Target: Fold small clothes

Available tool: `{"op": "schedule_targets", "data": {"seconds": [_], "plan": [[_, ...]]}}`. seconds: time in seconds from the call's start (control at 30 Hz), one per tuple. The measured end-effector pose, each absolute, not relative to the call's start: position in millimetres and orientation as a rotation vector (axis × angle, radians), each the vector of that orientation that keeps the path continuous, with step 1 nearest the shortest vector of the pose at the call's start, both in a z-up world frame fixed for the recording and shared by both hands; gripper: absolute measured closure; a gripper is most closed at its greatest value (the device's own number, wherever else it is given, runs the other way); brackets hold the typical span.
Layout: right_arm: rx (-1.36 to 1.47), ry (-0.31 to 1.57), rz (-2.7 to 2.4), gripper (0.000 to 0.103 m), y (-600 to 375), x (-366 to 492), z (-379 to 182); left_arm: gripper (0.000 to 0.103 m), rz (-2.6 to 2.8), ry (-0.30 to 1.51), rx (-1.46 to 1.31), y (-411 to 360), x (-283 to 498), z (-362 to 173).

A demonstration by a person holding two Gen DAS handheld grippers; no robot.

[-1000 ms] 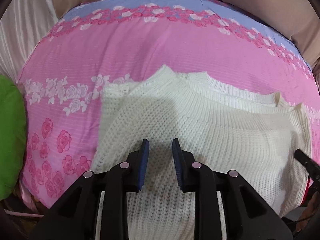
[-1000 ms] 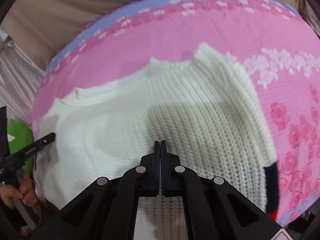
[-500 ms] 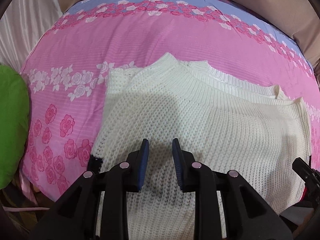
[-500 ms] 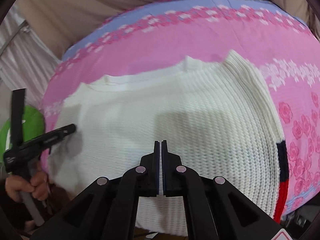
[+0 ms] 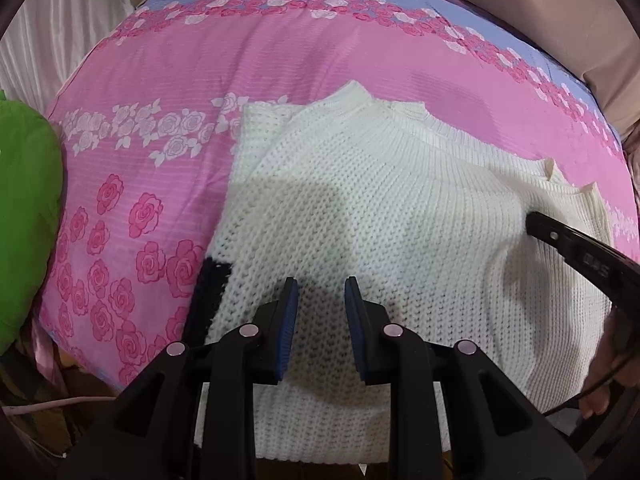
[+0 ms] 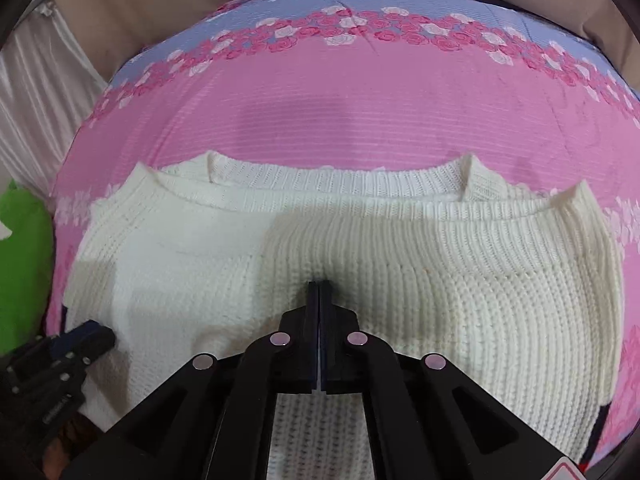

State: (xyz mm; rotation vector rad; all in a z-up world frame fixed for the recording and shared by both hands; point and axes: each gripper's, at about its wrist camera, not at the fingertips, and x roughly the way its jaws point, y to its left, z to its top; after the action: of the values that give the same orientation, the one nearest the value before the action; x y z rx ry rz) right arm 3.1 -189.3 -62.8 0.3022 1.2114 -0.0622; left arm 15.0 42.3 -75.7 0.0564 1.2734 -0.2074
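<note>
I am working in a home bedroom. Under me is a bed spread with a pink rose-print sheet (image 5: 320,64) whose far edge carries a lilac band, with beige bedding (image 6: 168,4) beyond it. A green cushion (image 5: 24,216) sits off the bed's left edge, beside pale pleated curtains (image 5: 68,28).

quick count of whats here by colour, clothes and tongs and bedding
white knit sweater: 1
pink floral bedsheet: 1
green cushion: 1
black tongs: 2, left tongs and right tongs
total: 5
</note>
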Motion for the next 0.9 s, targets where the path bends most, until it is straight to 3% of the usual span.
{"op": "schedule_targets", "data": {"seconds": [0.13, 0.3, 0.53, 0.67, 0.9], "plan": [[0.326, 1.173, -0.004, 0.103, -178, -34, -37, 0.079, -0.188, 1.265, 0.012, 57, 12, -69], [0.347, 1.263, 0.026, 0.103, -164, -59, -78, 0.079, -0.156, 1.267, 0.018, 59, 8, -70], [0.301, 1.218, 0.119, 0.103, -159, -61, -44, 0.079, -0.09, 1.268, 0.004, 59, -4, -74], [0.247, 1.291, 0.089, 0.103, -152, -80, -61, 0.077, -0.15, 1.281, 0.025, 58, -3, -80], [0.415, 1.202, -0.074, 0.102, -152, -108, -43, 0.077, -0.285, 1.288, 0.04, 71, 0, -75]]}}
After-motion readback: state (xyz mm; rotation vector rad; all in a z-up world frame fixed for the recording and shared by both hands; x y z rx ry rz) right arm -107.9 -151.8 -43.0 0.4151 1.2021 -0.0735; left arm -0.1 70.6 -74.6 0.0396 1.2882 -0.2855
